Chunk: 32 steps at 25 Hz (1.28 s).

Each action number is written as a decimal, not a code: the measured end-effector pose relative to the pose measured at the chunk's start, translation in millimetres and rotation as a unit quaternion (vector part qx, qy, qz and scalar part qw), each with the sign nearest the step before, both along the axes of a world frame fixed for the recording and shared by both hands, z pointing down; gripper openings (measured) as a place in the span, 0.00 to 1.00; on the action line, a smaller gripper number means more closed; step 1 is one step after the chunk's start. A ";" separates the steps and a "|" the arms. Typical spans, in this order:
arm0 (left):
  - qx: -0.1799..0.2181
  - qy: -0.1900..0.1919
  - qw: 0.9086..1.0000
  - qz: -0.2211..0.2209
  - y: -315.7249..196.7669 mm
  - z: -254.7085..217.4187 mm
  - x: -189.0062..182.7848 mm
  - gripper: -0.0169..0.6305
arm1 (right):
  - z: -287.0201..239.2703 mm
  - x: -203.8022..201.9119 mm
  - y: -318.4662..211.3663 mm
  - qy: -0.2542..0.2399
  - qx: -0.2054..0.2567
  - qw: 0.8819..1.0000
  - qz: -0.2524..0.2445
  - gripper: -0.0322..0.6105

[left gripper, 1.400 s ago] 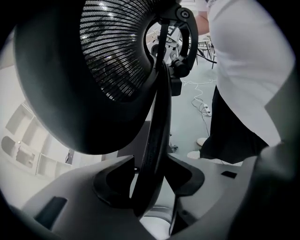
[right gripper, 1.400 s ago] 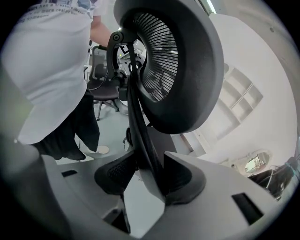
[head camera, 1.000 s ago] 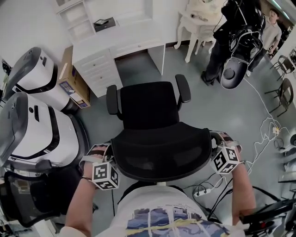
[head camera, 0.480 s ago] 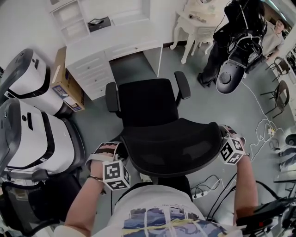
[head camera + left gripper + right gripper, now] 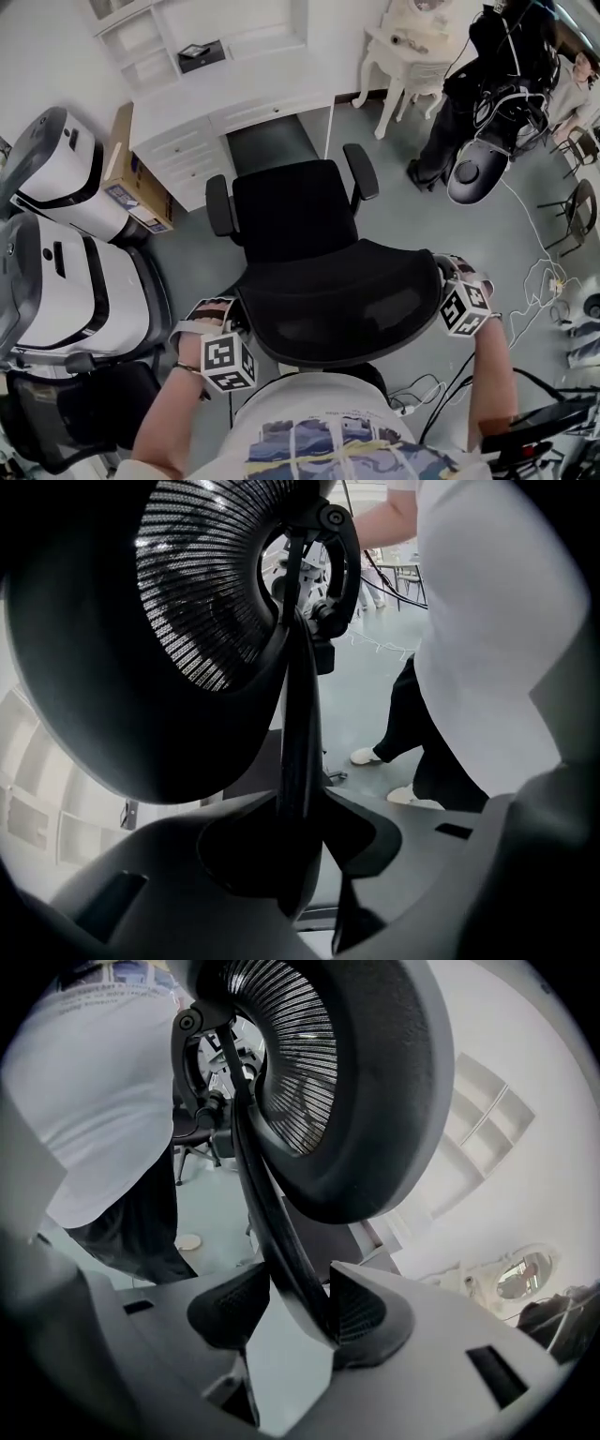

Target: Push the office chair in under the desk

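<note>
The black office chair (image 5: 295, 206) faces the white desk (image 5: 234, 80), its seat just short of the knee gap (image 5: 277, 141). Its mesh backrest (image 5: 342, 295) is nearest me. My left gripper (image 5: 225, 319) is at the backrest's left edge; its jaws have just been closing and grip the thin backrest rim (image 5: 298, 742) lying between them. My right gripper (image 5: 448, 277) holds the right edge, the frame bar (image 5: 258, 1185) wedged between its pads (image 5: 361, 1312). Close up, the left gripper (image 5: 305, 846) and right gripper (image 5: 295, 1321) each show mesh above.
Two white machines (image 5: 66, 159) (image 5: 75, 281) and a cardboard box (image 5: 131, 183) stand left of the chair. Another black chair (image 5: 75, 412) is at lower left. A person (image 5: 497, 84) and a white table (image 5: 412, 47) are at upper right. Cables (image 5: 539, 281) lie on the floor.
The chair has rolled toward the desk, and both grippers have moved with it along the backrest's sides. The seat's front now sits closer to the knee gap.
</note>
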State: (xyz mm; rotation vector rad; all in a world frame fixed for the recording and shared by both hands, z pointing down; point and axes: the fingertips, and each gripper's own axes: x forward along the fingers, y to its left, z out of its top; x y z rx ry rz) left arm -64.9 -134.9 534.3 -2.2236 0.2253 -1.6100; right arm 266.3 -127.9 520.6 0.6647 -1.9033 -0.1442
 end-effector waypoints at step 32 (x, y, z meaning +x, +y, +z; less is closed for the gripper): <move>-0.001 -0.017 0.996 -0.086 -177.2 5.0 37.8 0.24 | 4.7 37.0 -212.2 -0.016 0.027 0.996 -0.088 0.37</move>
